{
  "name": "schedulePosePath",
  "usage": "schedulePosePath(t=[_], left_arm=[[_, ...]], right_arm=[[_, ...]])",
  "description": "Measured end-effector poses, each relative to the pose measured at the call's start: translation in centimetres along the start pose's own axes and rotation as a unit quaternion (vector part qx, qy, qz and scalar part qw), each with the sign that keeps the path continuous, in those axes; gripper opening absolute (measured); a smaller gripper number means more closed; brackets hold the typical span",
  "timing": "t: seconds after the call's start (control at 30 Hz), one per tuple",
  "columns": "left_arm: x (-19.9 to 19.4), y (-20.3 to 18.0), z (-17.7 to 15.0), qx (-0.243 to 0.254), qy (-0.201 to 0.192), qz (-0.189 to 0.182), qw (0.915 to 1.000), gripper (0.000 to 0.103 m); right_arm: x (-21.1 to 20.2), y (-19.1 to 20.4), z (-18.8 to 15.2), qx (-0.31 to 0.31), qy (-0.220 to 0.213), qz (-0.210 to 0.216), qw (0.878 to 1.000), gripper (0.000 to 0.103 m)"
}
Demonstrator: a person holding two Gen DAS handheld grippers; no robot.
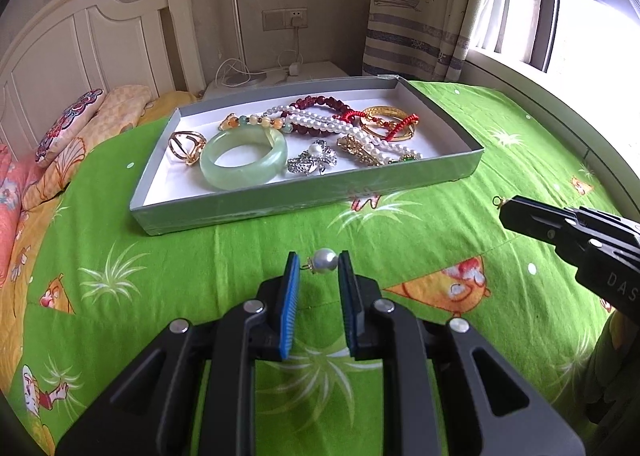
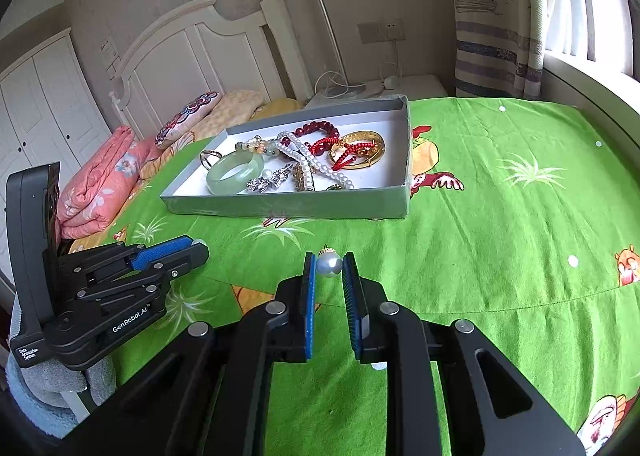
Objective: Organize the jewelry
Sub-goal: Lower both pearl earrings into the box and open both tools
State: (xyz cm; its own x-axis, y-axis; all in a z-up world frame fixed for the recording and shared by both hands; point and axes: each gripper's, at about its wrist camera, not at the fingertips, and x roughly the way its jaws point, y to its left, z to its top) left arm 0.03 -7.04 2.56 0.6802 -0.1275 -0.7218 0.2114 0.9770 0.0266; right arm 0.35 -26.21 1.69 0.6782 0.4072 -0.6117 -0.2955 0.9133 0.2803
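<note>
Spreading across both views is the green printed bedspread (image 1: 440, 224), and on it, toward the headboard, sits the shallow grey tray (image 1: 304, 200) that collects the jewelry. Inside lie a pale green bangle (image 1: 243, 160), a white bead strand (image 1: 332, 124) draped over dark red beads (image 1: 320, 102), a gold bangle (image 1: 386, 120) wound with red cord, a silver brooch (image 1: 312, 162) and a gold ring (image 1: 186, 146).

Nearer the cameras, each claw is clamped on a small pearl earring. The left gripper (image 1: 319, 262) holds its pearl earring (image 1: 324, 259) at the very tips, the little gold loop poking out toward the left pad. The right gripper (image 2: 329, 264) pinches the second pearl earring (image 2: 329, 265) the same way, with the gold cap showing at the top. Both pearls hang clear of the cloth, on the near side of the tray and well apart from it.

The step in hand looks like carrying the pair to the tray. A round pearl held only at the fingertips can squirt out, so the squeeze should stay steady and the travel smooth, without wrist rolling. It seems best to bring each claw over the near wall and low above a bare patch of white floor, perhaps the empty near-left corner, before letting go, so the earring does not bounce or roll under the strands. Setting the two close together would keep them as a pair.
</note>
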Motion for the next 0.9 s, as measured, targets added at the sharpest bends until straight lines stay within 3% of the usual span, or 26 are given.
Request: schedulePosePath(t=[0.17, 0.47, 0.8, 0.83, 0.9], left_arm=[[-0.7, 0.6, 1.2, -0.007, -0.019, 0.006, 0.9998, 0.019], [0.3, 1.5, 4.8, -0.043, -0.044, -0.005, 0.9981, 0.019], [5.0, 2.5, 6.9, -0.07, -0.017, -0.013, 0.9973, 0.02], [5.1, 2.6, 6.8, -0.074, -0.017, -0.015, 0.997, 0.023], [4.9, 3.1, 6.4, -0.08, -0.024, -0.01, 0.9964, 0.042]], right_arm=[[0.0, 0.0, 0.7, 0.006, -0.013, 0.005, 1.0, 0.02], [1.5, 1.5, 5.0, -0.018, -0.049, -0.007, 0.999, 0.02], [7.1, 1.9, 7.4, -0.028, -0.012, -0.019, 0.999, 0.021], [7.3, 1.8, 7.4, -0.025, -0.01, -0.021, 0.999, 0.021], [7.5, 1.6, 7.4, -0.017, -0.007, -0.014, 1.0, 0.021]])
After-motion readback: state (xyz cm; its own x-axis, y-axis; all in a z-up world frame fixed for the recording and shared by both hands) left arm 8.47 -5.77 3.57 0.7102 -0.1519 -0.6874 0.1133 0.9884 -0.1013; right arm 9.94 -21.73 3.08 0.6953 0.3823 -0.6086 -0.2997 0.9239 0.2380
